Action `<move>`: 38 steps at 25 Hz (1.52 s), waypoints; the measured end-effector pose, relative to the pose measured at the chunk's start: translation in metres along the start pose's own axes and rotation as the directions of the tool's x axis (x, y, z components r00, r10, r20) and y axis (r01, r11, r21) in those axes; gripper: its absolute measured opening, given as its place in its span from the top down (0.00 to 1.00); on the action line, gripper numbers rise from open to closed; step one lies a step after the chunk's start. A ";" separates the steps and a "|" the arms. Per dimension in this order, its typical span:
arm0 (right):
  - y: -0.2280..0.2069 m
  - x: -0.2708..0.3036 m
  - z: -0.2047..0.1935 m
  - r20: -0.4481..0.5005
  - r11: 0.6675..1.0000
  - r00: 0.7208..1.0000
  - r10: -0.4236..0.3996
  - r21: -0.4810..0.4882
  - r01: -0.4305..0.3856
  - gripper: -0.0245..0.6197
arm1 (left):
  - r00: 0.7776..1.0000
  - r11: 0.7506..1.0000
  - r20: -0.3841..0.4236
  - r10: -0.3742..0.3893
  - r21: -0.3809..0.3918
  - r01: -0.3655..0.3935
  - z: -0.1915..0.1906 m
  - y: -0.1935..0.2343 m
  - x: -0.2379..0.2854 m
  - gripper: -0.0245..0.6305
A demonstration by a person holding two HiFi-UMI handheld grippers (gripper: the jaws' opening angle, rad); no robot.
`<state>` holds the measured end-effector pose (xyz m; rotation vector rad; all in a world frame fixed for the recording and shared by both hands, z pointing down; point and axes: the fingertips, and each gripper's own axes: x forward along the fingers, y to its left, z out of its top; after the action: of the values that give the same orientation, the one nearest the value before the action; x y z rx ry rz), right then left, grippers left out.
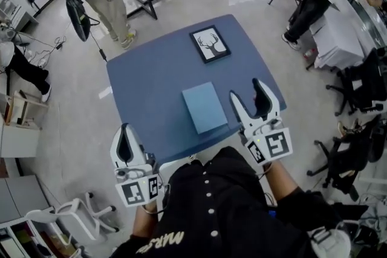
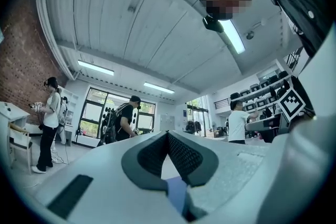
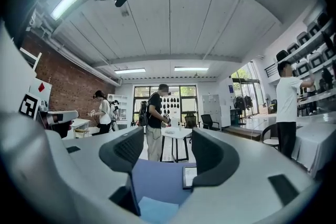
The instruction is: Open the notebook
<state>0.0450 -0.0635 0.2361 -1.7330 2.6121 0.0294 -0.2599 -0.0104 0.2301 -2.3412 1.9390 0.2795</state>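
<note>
Your right claw's view catches only a pale corner of the notebook [image 3: 155, 212], cut off at the bottom edge. Your left claw's view shows none of it, just a blue sliver low in the gap between the jaws. From your head view, your dark-clothed torso hides the near edge of the counter [image 1: 151, 81].

The counter top is a matte, deep blue square with rounded corners. On its far side lies a black-framed picture [image 1: 210, 44] of a stag's head on white.

The notebook [image 1: 204, 107] is a thin, light blue rectangle with a plain cover. It lies closed and flat near the middle of the counter, towards your side.

Your right claw [image 1: 247, 93] is spread wide just beside the notebook's right edge, with nothing between its ribbed dark pads. Your left claw [image 1: 124, 139] is off the counter's near-left corner, its jaws pressed together at the tips on nothing.
</note>
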 end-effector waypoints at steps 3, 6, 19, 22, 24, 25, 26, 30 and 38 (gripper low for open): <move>-0.004 0.018 -0.018 -0.039 1.000 0.999 -0.010 0.002 0.010 0.54 | 1.000 1.000 -0.024 -0.005 -0.012 0.005 -0.017 0.008 0.020 0.96; -0.013 0.037 -0.038 -0.080 1.000 0.997 0.001 -0.002 -0.002 0.54 | 0.999 1.000 -0.048 0.009 -0.014 -0.010 -0.033 0.005 0.035 0.96; 0.040 0.075 -0.197 -0.452 0.995 0.888 0.087 0.006 -0.095 0.50 | 0.977 0.997 -0.198 0.075 -0.003 -0.077 -0.103 0.009 0.029 0.96; 0.064 0.077 -0.255 -0.542 0.994 0.836 0.088 -0.001 -0.106 0.50 | 0.969 0.997 -0.236 0.073 -0.014 -0.078 -0.129 0.012 0.024 0.96; 0.077 0.079 -0.291 -0.577 0.993 0.812 0.082 -0.024 -0.118 0.49 | 0.963 0.996 -0.259 0.072 -0.026 -0.082 -0.146 0.013 0.019 0.96; 0.083 0.079 -0.309 -0.597 0.992 0.799 0.073 -0.042 -0.121 0.49 | 0.960 0.996 -0.269 0.072 -0.034 -0.084 -0.154 0.014 0.017 0.96; 0.088 0.078 -0.327 -0.622 0.991 0.781 0.059 -0.060 -0.123 0.49 | 0.957 0.996 -0.281 0.072 -0.039 -0.086 -0.162 0.016 0.014 0.96; 0.100 0.069 -0.386 -0.712 0.988 0.702 -0.019 -0.123 -0.098 0.49 | 0.945 0.995 -0.320 0.065 -0.057 -0.088 -0.188 0.024 0.009 0.96; 0.106 0.058 -0.428 -0.761 0.972 0.633 -0.142 -0.229 -0.058 0.50 | 0.929 0.992 -0.367 0.053 -0.086 -0.090 -0.220 0.034 0.004 0.96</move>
<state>-0.0736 -0.0838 0.6641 -2.2876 3.2347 -0.5768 -0.2741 -0.0612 0.4464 -2.5392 2.2212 -0.0619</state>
